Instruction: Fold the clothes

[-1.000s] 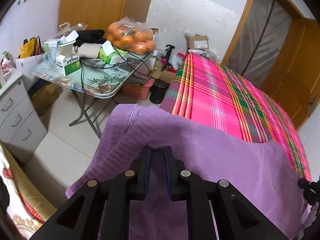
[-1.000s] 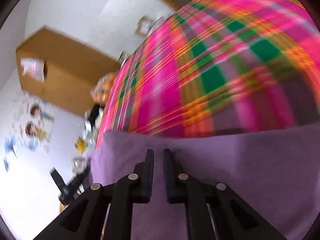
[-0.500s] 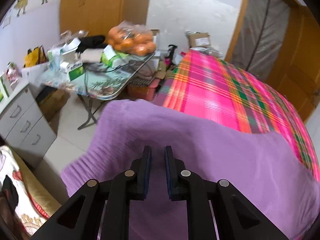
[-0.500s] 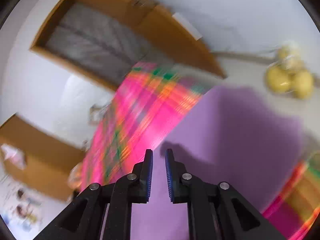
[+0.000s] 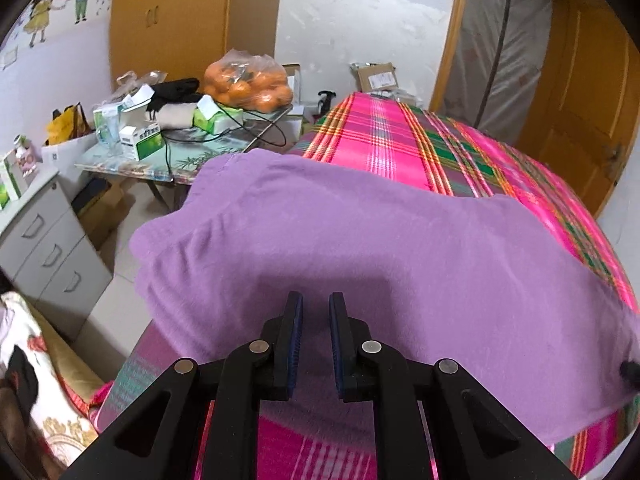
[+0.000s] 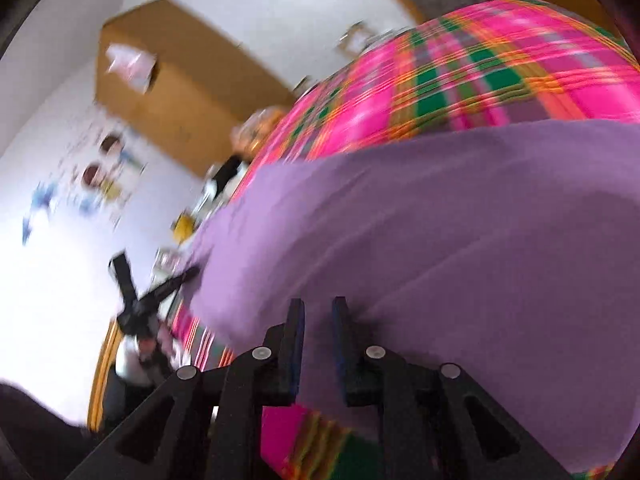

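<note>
Purple garment (image 5: pixel 360 248) on plaid bed (image 5: pixel 420 148); cluttered table (image 5: pixel 132 160) only left-view

Bedroom — plaid bed (image 5: pixel 420 148), wardrobe (image 5: pixel 192 16)

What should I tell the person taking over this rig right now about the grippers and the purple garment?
Left gripper: open, a gap shows between the pads, nothing held, at the near edge of the purple garment.
Right gripper: open, nothing held, also at the garment's near edge; this view is blurred.
The garment lies on the plaid bedspread, doubled over, with stacked layers showing at its left end.
Done: at least one fold appears in place.
Left: probably one more fold to make it compact, then smooth it; regrasp an edge first, since neither gripper holds cloth.
</note>
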A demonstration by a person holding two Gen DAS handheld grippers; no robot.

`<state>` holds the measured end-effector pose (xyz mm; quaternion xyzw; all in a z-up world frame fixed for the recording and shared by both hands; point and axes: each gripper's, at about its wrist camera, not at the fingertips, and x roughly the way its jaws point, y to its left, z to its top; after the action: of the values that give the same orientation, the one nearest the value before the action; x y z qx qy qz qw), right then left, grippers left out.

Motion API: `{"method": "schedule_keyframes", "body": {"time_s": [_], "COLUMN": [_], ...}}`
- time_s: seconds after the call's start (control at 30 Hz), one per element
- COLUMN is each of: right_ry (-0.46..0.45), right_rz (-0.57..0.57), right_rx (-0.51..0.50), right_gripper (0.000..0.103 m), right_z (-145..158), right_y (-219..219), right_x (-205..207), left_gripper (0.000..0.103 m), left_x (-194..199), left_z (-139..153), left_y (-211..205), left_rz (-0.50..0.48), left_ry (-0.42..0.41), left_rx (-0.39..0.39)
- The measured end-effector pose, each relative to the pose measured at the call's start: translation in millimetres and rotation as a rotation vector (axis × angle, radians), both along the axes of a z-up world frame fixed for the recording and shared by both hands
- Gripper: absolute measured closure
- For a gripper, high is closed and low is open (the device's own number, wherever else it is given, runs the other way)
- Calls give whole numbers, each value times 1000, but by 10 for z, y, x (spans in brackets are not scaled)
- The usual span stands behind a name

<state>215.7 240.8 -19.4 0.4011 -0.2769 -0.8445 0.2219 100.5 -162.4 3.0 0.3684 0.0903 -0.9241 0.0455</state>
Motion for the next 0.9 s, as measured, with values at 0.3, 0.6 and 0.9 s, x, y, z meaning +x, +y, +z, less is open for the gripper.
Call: {"method": "schedule_keyframes", "body": {"time_s": [0.3,0.6,0.9], "right_ry": [46,129,122], "right_rz": [207,230,226], "right_rx": [41,30,29], "right_gripper": [87,87,87], "right_z": [115,409,434], "right_y": [-740,-822,-877], "right_x": [-322,-630,-747], "left_gripper": [89,70,52], "left_x": [124,370,263], "left_z": [50,27,-233], "left_y": [-270,-935,-1209], "left_rz": [81,265,293], "left_ry": [42,94,75], "left_rx": [69,246,550]}}
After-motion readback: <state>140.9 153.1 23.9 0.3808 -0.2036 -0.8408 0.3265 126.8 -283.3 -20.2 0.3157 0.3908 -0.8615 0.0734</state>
